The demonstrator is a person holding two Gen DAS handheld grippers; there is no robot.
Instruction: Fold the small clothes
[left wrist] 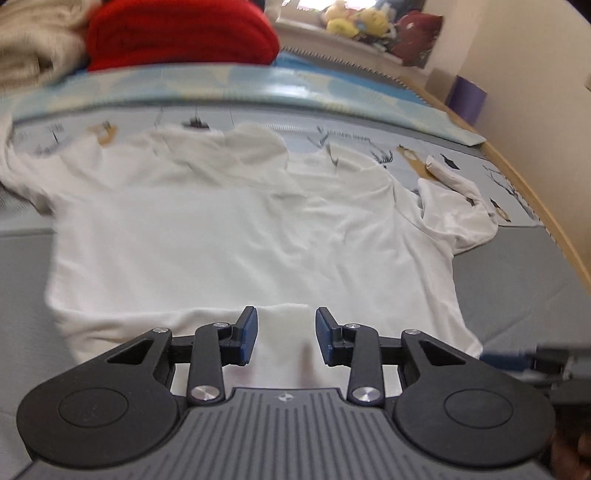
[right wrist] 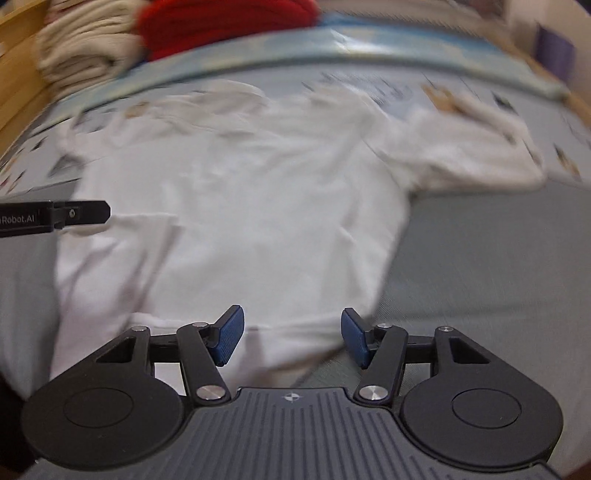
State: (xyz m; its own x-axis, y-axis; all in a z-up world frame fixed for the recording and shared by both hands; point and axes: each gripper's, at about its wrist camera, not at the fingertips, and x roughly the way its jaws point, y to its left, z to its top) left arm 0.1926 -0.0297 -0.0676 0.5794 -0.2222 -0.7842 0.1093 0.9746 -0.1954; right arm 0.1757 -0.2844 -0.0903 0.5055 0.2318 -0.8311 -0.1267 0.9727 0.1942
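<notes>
White cotton fills the middle of both views: a small shirt (left wrist: pixel 236 236) lies spread flat on a grey mat (left wrist: pixel 517 280), its hem toward the cameras and its collar toward 12 o'clock. One sleeve (left wrist: pixel 458 206) trails off at 2 o'clock onto a pale sheet printed with small dark and tan figures (left wrist: pixel 436 147). The other sleeve runs off at 9 o'clock, too smeared to read closely.

At 6 o'clock in the left wrist view, the left gripper (left wrist: pixel 286 332) sits over the near hem. Its 2 blue pads stand a little apart with a raised ridge of white cloth between them. Whether the pads actually press that ridge I cannot tell.

The right gripper (right wrist: pixel 291 334) hovers at the shirt's near right corner, jaws released and wider than the other pair. Shirt hem lies under the left pad and grey mat shows under the right one; nothing is pinched. This view is blurred throughout. A black finger of the left tool pokes in at 9 o'clock there.

Beyond the shirt, at 12 o'clock, a light blue padded edge (left wrist: pixel 258 85) crosses the bed. Behind it sit a red knitted bundle (left wrist: pixel 181 33) and a cream folded blanket (left wrist: pixel 33 37). Soft toys (left wrist: pixel 354 18) crowd a shelf at 1 o'clock, and a wooden rail (left wrist: pixel 546 214) borders the right side.
</notes>
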